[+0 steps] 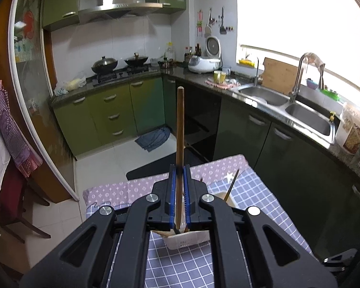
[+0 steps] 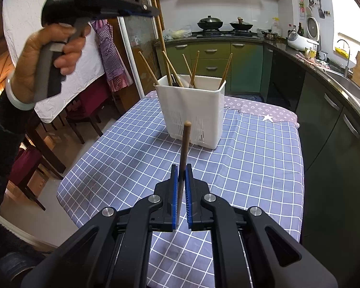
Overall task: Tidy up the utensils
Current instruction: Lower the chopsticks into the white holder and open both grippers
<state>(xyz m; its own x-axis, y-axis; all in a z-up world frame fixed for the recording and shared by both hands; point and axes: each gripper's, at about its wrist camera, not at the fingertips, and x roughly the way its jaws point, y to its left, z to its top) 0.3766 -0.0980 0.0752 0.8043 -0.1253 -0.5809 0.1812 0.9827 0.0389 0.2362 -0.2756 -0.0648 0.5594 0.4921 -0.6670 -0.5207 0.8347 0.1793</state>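
A white utensil holder (image 2: 192, 110) stands on the checked tablecloth (image 2: 252, 158) with several wooden chopsticks (image 2: 174, 69) upright in it. My left gripper (image 1: 179, 168) is shut on a long wooden stick (image 1: 180, 124) and holds it right above the holder (image 1: 187, 240); it also shows in the right wrist view (image 2: 153, 12), high above the holder with the stick (image 2: 159, 33) reaching down into it. My right gripper (image 2: 181, 168) is shut on a wooden chopstick (image 2: 184, 144), in front of the holder above the cloth.
The table's far end has a lilac patterned cloth (image 2: 259, 108). Dark red chairs (image 2: 84, 105) stand left of the table. Green cabinets (image 1: 112, 112), a stove with woks (image 1: 117, 66) and a steel double sink (image 1: 288, 105) line the walls.
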